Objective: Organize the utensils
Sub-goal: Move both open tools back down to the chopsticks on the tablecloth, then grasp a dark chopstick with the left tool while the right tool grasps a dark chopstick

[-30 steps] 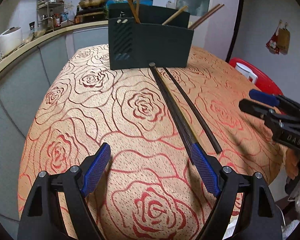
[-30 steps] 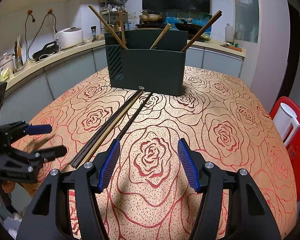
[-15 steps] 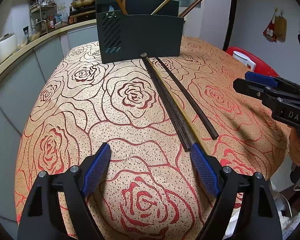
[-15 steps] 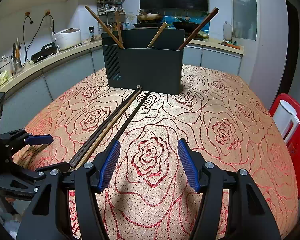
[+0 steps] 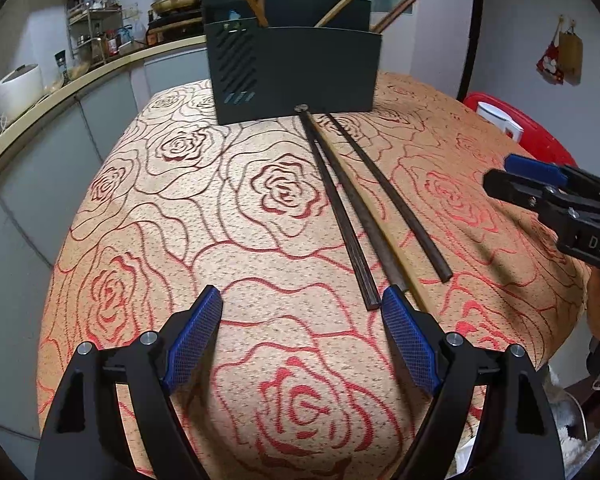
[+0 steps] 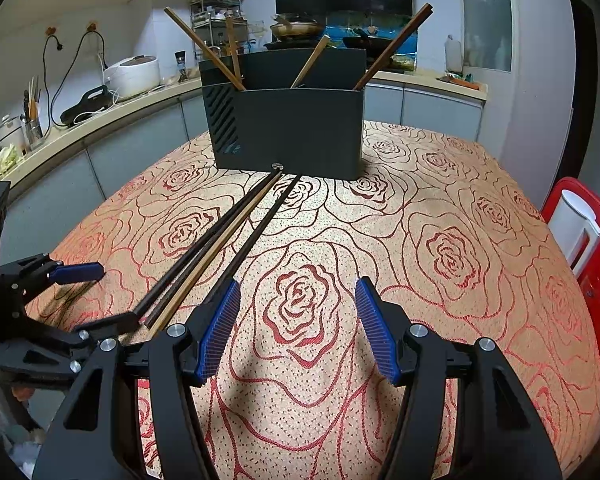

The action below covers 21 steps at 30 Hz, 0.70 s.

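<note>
Several long dark and tan chopsticks [image 5: 340,208] [image 6: 204,256] lie side by side on the rose-patterned tablecloth [image 5: 180,220], running from the black utensil holder [image 5: 292,68] [image 6: 288,128] toward me. Several wooden chopsticks [image 6: 204,46] lean inside the holder. My left gripper [image 5: 302,320] [image 6: 118,294] hovers open, its right pad [image 5: 408,336] just beside the chopsticks' near ends, nothing between the pads. To their right my right gripper [image 6: 298,320] [image 5: 498,172] is also open and holds nothing over the bare cloth.
A red stool [image 6: 596,248] with a white jug [image 6: 572,224] stands beyond the table's right edge. Behind the table runs a kitchen counter [image 6: 100,116] with a rice cooker [image 6: 134,74] and a rack of jars. The table's near edge falls away just under both grippers.
The left gripper has tilted a little and sunk slightly toward the chopsticks' near ends. The right gripper and the chopsticks have not moved. Both stay open.
</note>
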Motion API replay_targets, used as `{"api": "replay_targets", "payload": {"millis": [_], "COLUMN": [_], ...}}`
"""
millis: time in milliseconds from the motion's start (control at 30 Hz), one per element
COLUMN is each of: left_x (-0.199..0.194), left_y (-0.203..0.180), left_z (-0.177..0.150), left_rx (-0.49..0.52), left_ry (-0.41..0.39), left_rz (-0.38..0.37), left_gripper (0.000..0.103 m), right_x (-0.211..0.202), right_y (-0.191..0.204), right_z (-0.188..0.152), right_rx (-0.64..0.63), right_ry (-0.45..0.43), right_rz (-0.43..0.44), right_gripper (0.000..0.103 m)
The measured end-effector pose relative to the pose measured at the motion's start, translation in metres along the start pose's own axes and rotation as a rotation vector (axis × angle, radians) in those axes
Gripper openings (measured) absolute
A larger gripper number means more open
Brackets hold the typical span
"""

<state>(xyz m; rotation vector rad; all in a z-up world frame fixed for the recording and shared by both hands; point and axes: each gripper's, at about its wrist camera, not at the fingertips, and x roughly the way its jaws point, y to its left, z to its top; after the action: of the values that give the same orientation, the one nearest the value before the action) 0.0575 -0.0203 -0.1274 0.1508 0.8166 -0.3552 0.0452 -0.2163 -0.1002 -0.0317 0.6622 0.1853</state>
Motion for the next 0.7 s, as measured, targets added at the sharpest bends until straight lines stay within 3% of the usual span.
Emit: {"api": "replay_targets", "payload": {"millis": [333,700], "left_x": [-0.005,-0.005], "left_y": [0.025,0.015], "left_z": [0.001,0.002], "left_rx": [-0.091,-0.066], "left_ry": [-0.012,-0.028], "left_rz": [0.004,-0.021], "left_gripper": [0.08,0.079], "right_x": [0.003,0.014], "right_y": [0.015,0.048], "right_z": [-0.01,-0.025], "right_rx": [-0.03,-0.124], "right_ry": [0.03,0.082], "right_rz": [0.043,0.109], "right_gripper": [0.058,0.054]}}
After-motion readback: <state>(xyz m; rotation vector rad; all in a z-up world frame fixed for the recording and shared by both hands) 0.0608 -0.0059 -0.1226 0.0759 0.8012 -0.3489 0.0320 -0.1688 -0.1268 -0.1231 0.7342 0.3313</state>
